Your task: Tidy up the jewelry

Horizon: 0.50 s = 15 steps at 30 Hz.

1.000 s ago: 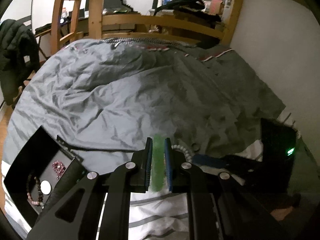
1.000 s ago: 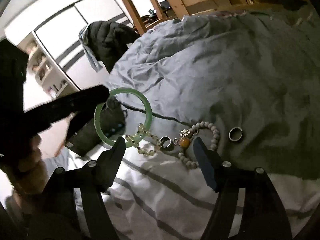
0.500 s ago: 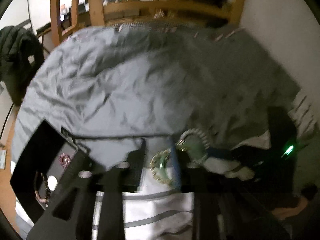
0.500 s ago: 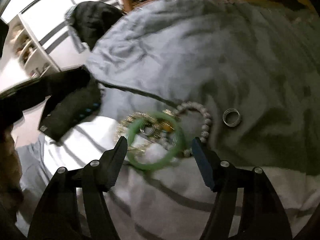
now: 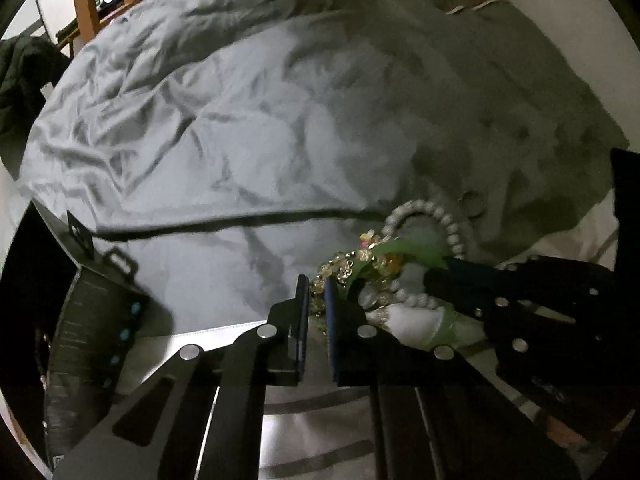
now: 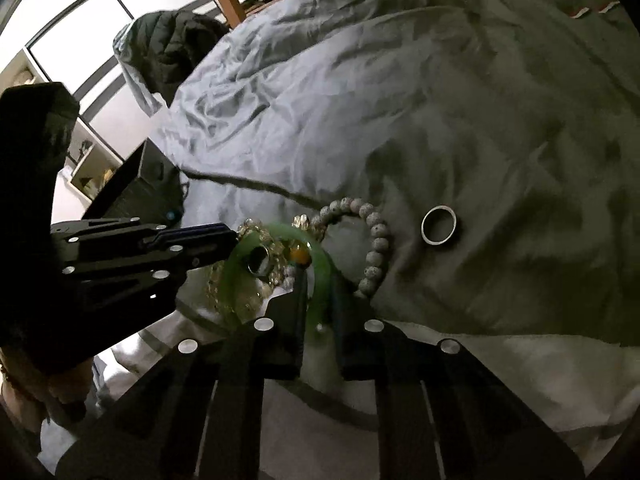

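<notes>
A green bangle (image 6: 320, 276) lies over a heap of jewelry on the bed: a yellow crystal bracelet (image 6: 216, 284), a dark ring (image 6: 259, 261), and a grey bead bracelet (image 6: 374, 248). My right gripper (image 6: 319, 304) is shut on the bangle's near edge. A silver ring (image 6: 439, 225) lies apart to the right. My left gripper (image 5: 316, 300) is nearly shut and empty, with the crystal bracelet (image 5: 336, 268) at its tips. The bangle (image 5: 404, 252) and the bead bracelet (image 5: 436, 220) show just right of it. The black jewelry box (image 5: 92, 312) stands at the left.
A rumpled grey duvet (image 5: 280, 120) covers the bed, with a white striped sheet (image 5: 320, 420) in front. A wooden bed frame (image 5: 86, 8) and a dark jacket (image 6: 172, 52) are at the back. A white wall is at the right.
My left gripper let go of the green bangle, which dropped onto the jewelry heap. My right gripper moved in and shut on it. My left gripper has closed again, empty.
</notes>
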Motion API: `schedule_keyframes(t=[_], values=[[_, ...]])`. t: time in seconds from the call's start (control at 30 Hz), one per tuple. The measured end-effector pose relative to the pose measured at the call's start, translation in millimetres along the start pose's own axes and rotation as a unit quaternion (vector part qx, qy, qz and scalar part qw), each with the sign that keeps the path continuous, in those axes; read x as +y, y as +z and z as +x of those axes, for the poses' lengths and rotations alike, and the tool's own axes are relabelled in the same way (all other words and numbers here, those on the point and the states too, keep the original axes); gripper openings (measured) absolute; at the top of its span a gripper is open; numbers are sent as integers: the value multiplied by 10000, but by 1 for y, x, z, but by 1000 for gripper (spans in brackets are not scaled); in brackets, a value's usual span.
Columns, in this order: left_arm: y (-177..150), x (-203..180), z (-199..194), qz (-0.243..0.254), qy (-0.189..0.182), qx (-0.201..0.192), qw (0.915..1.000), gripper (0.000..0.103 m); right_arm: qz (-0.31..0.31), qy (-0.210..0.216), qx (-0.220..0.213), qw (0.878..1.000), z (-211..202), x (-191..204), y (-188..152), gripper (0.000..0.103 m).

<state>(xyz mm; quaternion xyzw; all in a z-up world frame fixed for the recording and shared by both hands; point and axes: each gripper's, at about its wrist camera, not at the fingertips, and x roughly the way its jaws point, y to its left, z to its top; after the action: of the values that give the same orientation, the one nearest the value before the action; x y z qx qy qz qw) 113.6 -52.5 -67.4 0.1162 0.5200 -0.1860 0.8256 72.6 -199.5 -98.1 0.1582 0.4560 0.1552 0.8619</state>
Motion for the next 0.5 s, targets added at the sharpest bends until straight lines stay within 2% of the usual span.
schedule_keyframes(t=[0.3, 0.5], values=[[-3, 4, -26, -184, -132, -341, 9992, 8, 59, 80, -385, 9992, -23, 2, 3, 11], [-3, 8, -43, -279, -156, -525, 9981, 8, -60, -76, -616, 9981, -43, 9, 2, 11]])
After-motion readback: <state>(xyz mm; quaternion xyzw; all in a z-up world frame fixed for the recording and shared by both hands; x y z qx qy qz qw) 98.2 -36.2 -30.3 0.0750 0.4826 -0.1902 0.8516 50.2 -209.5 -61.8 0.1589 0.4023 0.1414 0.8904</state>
